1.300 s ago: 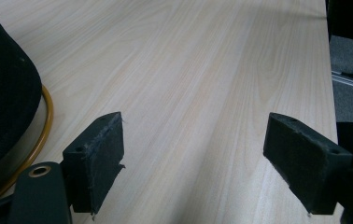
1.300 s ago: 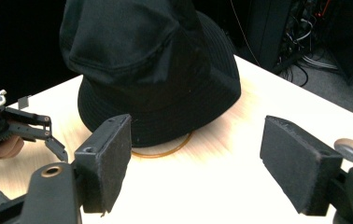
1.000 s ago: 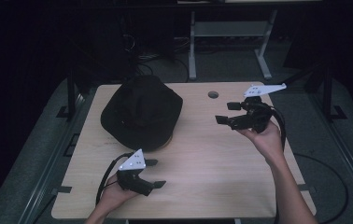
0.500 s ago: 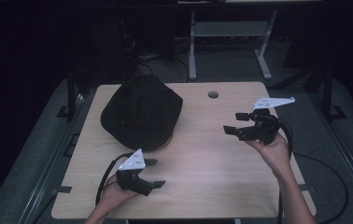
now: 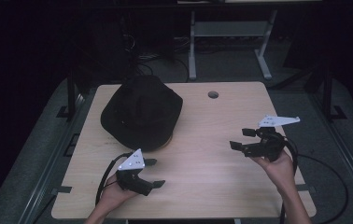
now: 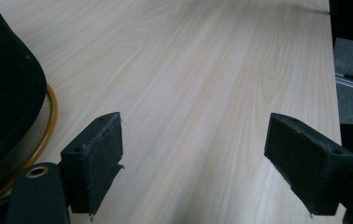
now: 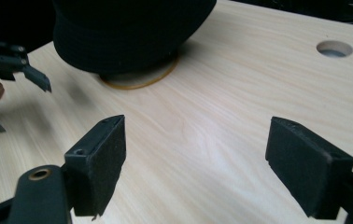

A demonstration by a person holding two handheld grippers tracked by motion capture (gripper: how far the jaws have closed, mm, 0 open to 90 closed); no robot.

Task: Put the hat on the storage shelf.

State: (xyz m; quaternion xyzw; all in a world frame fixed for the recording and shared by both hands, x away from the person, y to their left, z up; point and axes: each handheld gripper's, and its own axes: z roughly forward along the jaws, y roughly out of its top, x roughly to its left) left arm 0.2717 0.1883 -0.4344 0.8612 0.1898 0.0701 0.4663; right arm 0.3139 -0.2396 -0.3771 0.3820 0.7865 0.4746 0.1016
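A black brimmed hat [image 5: 142,112] rests on a round stand with a tan ring base [image 7: 139,80] at the table's back left. My left gripper [image 5: 154,172] hovers low near the front edge, just in front of the hat, open with nothing between its pads [image 6: 95,161]. The hat's dark brim [image 6: 4,93] and the ring sit at the left of the left gripper view. My right gripper [image 5: 240,139] is held above the table's right side, open and empty, pointing left toward the hat [image 7: 128,32]. Its view also catches the left gripper [image 7: 13,70] farther off.
The light wooden table [image 5: 202,177] has a round cable hole [image 5: 213,94] near its back edge. Behind the table stand a metal frame [image 5: 226,32] and cables on a dark floor. A black cable [image 5: 326,186] trails from the right gripper.
My right gripper has drawn back toward the person and to the right, and come lower over the table. The left gripper and the hat have stayed put.
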